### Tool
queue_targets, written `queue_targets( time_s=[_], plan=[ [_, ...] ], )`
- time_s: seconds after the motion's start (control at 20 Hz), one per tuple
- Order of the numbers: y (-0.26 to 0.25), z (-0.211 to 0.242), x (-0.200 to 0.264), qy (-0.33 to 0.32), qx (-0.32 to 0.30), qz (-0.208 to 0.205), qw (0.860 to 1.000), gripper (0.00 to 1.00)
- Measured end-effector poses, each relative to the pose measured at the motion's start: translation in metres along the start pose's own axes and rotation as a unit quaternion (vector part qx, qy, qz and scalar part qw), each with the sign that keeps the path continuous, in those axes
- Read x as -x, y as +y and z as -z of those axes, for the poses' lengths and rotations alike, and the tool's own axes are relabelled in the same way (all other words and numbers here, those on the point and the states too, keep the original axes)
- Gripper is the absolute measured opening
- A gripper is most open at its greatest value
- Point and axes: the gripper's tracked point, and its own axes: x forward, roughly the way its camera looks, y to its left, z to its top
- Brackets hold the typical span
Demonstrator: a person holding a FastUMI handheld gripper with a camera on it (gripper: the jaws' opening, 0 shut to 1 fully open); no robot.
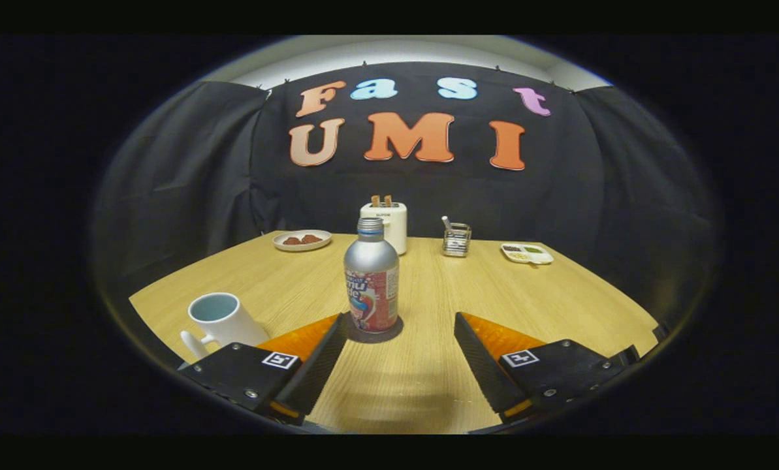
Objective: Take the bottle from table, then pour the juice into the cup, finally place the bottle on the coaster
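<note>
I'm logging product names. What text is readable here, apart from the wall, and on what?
Bottle label: print too blurred to read.
Toaster front: mark too small to read.
Open gripper, fingers just short of the bottle: square markers, no words.

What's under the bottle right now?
The bottle stands on a dark round coaster, just ahead of the open gripper. The coaster's middle is covered.
</note>
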Motion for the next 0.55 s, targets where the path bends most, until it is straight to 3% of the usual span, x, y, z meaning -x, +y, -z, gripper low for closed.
queue_targets(
  time_s=[0.55],
  plan=[
    [-0.068, -0.014, 0.058, -0.051, -0.036, 0.061, 0.996, 0.97]
  ],
)
